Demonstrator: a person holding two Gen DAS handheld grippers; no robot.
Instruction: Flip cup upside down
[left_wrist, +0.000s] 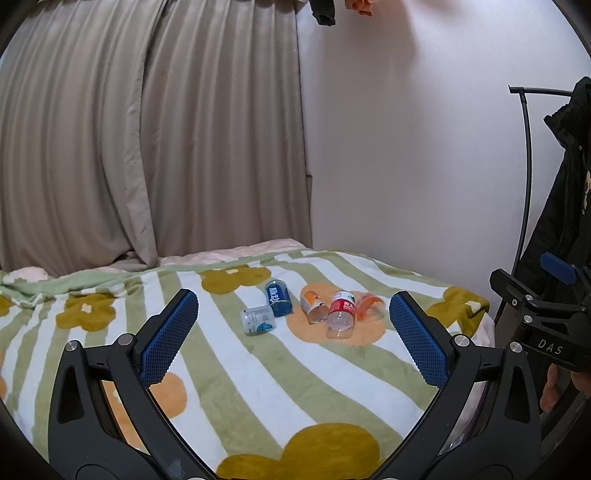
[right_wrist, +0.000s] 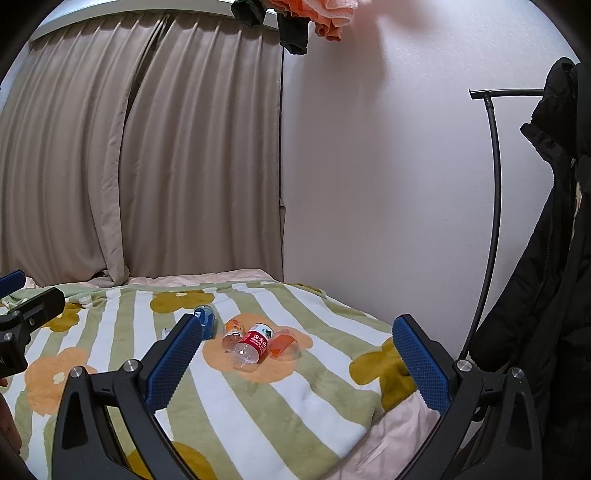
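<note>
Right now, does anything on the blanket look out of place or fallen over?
Yes. All five cut-bottle cups lie on their sides on the blanket, none upright: red-label cup, blue one, orange one.

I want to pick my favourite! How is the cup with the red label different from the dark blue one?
The red-label cup has a clear, see-through end, while the dark blue cup is blue nearly all over. The red-label cup lies on the blanket's orange flower, touching other cups; the dark blue cup lies on white and green stripes, left of that cluster. Both lie on their sides, with neither gripper holding them.
</note>
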